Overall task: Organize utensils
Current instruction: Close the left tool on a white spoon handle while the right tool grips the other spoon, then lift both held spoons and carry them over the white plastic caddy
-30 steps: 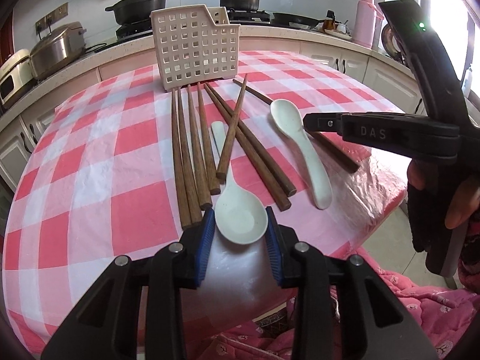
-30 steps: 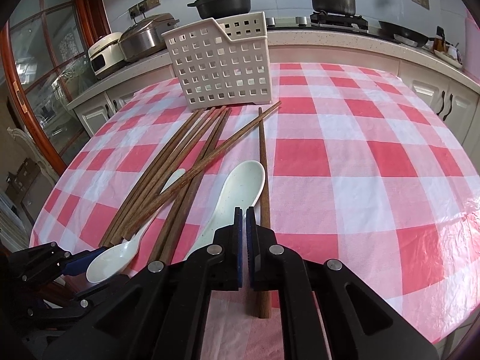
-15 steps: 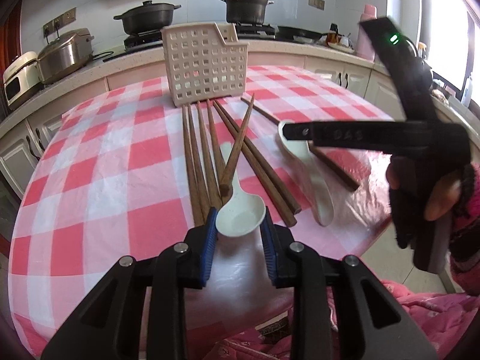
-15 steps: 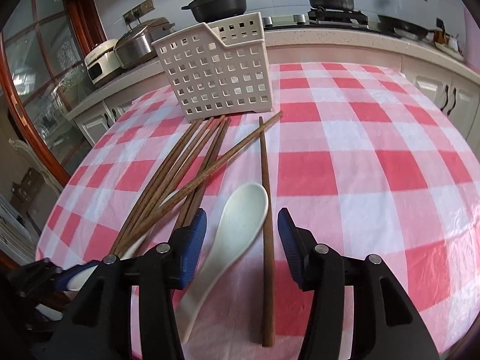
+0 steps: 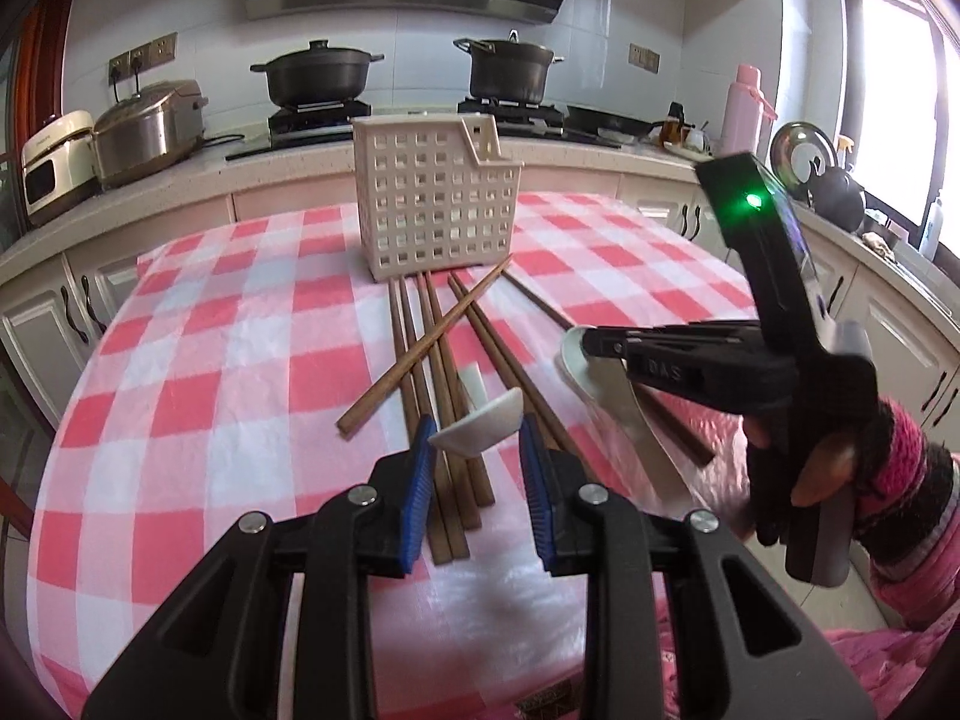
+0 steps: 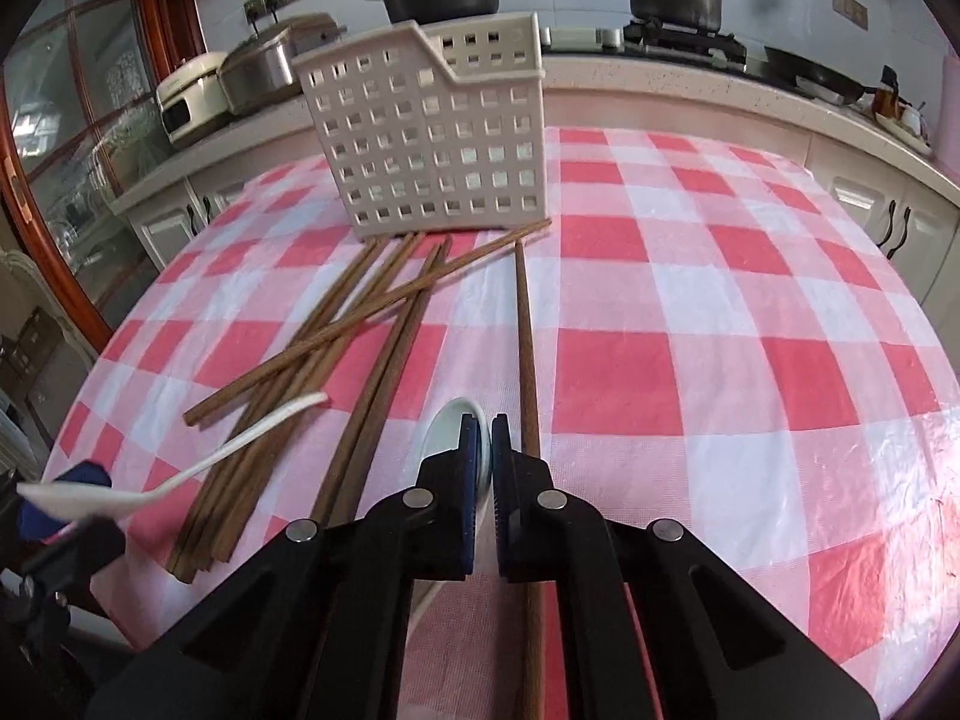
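My left gripper [image 5: 475, 450] is shut on the bowl of a white spoon [image 5: 480, 427] and holds it lifted, handle pointing away; it also shows in the right wrist view [image 6: 180, 471]. My right gripper [image 6: 483, 438] is shut on a second white spoon [image 6: 447, 429], whose bowl sticks out left of the jaws; it shows in the left wrist view [image 5: 624, 414]. Several brown wooden chopsticks [image 5: 432, 348] lie on the checked table [image 5: 210, 372] in front of a white perforated utensil basket [image 5: 435, 201], which is upright [image 6: 432, 126].
The round table has a red and white cloth [image 6: 720, 330] under clear plastic. Behind it runs a kitchen counter with black pots [image 5: 315, 75], a rice cooker [image 5: 147, 129] and a pink flask [image 5: 744, 105]. One chopstick [image 6: 527, 360] lies apart, to the right.
My left gripper has lifted its spoon off the table and out from under the chopsticks. My right gripper opened half a second ago and has now shut on the second spoon.
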A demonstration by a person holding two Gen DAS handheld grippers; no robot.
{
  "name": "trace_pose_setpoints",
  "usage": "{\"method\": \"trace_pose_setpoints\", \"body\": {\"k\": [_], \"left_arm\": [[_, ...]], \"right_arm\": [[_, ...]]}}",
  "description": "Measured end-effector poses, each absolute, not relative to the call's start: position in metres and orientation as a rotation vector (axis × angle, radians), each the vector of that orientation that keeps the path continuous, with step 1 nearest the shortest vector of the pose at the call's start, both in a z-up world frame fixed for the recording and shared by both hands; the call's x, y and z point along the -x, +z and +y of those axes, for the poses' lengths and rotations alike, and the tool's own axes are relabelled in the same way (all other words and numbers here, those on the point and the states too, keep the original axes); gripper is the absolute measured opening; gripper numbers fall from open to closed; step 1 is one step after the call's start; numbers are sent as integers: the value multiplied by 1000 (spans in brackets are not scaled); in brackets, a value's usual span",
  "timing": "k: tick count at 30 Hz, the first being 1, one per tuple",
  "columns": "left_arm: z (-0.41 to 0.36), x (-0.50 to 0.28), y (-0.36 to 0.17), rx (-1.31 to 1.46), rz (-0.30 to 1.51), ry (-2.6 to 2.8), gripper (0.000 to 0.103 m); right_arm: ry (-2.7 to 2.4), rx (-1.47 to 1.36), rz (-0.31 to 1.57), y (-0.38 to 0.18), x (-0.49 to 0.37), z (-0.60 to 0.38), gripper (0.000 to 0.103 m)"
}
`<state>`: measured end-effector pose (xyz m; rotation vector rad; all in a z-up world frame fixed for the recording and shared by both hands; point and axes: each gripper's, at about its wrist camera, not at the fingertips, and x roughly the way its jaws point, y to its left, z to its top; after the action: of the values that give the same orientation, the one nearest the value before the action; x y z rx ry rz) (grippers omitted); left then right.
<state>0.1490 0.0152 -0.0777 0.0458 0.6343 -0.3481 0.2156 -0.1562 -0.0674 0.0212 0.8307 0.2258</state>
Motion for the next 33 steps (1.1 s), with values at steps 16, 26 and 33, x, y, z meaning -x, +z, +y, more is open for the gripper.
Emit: {"method": "trace_pose_setpoints", "body": {"k": [16,26,33], "left_arm": [[12,-180,-47,-72,553,-351,24],[13,-187,-42,-56,556,-364,6],[9,-200,-25,-65,548,-391,6]], "right_arm": [[224,-60,691,-31,-203,-167,5],[237,-67,638,-15,-200,-166,5],[244,-54,571,-2,-208,-160,5]]}}
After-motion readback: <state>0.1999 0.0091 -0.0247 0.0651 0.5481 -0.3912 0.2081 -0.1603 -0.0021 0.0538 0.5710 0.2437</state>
